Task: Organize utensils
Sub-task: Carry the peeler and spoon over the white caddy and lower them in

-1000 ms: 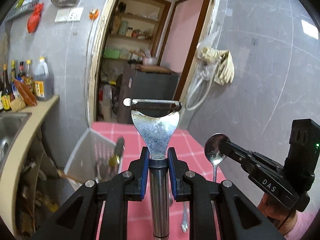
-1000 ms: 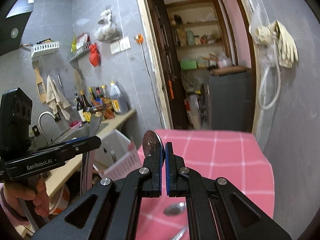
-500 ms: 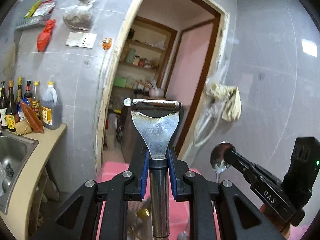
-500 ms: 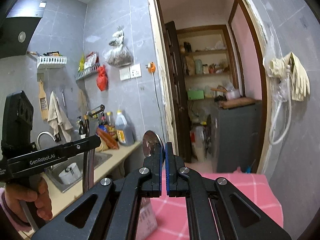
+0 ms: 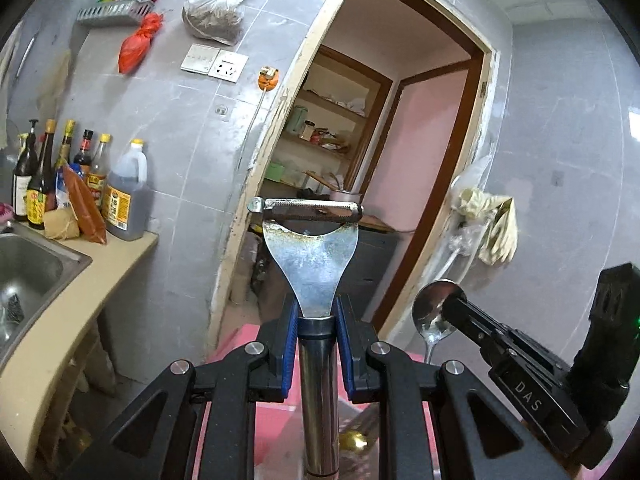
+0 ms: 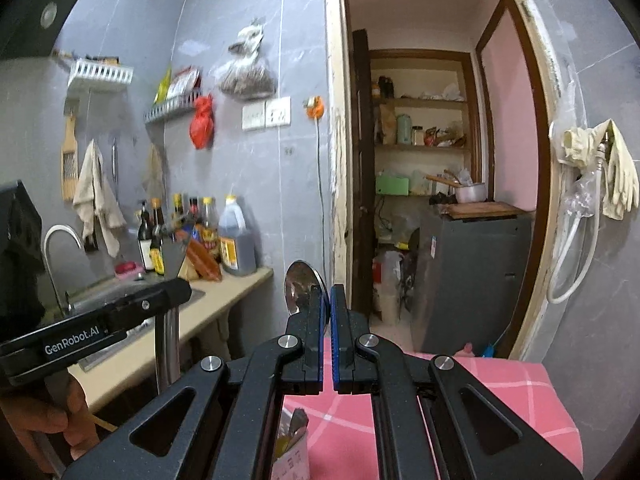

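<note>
My left gripper is shut on a metal peeler, held upright by its round handle, blade bar on top. My right gripper is shut on a steel spoon, bowl up. In the left wrist view the spoon and the right gripper show at lower right. In the right wrist view the left gripper shows at left with the peeler. Both are raised above the pink checked table. A utensil holder with handles in it stands below the right gripper.
A counter with a steel sink and several sauce bottles lies at left. An open doorway with shelves and a grey cabinet is ahead. Gloves hang on the right wall.
Both grippers have risen and tilted up with their utensils; the table and basket have dropped out of most of the view. Grips are unchanged.
</note>
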{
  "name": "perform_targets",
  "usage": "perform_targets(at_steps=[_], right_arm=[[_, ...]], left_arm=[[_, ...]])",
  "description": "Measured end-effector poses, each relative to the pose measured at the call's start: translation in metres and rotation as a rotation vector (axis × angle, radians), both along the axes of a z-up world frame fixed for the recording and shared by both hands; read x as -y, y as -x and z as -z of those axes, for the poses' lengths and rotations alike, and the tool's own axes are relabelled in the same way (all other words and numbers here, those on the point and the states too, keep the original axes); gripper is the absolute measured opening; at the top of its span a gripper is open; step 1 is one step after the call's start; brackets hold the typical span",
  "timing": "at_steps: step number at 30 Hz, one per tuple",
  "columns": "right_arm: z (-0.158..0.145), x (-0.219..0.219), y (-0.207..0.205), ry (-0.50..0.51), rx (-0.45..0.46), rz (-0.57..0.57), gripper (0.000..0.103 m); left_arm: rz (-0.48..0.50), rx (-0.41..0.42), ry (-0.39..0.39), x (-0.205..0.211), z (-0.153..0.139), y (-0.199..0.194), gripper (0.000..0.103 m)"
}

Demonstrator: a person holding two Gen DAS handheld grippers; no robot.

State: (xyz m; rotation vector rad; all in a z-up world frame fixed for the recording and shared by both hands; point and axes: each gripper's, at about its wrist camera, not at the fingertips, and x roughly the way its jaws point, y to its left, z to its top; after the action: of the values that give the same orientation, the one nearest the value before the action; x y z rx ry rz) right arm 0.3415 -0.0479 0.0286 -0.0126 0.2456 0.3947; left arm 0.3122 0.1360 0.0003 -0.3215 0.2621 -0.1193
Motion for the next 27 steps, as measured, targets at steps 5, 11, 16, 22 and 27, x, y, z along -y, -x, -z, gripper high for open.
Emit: perform_targets(at_steps=[5,11,16,22,27], right_arm=[[0.017,-0.004,0.001,0.025,-0.045,-0.025,0.003],[0.023,0.001,0.010,0.017,-0.064,-0.036,0.003],[0.021,0.007,0.018,0.017,-0.061,-0.044,0.004],[0.015,-0.001,0.031,0.075,-0.015,-0.079,0.004],[0.016,-0.003,0.029,0.075,-0.048,-0.105,0.006]], left_arm=[[0.010,0.001,-0.046,0.008,0.009,0.003,0.018],[0.027,-0.012,-0.068,0.015,0.013,0.019,0.018],[0.050,-0.051,-0.090,0.018,0.016,0.029,0.018],[0.095,-0.108,-0.129,0.025,0.016,0.040,0.018],[0.114,-0.146,-0.103,0.026,0.017,0.042,0.018]])
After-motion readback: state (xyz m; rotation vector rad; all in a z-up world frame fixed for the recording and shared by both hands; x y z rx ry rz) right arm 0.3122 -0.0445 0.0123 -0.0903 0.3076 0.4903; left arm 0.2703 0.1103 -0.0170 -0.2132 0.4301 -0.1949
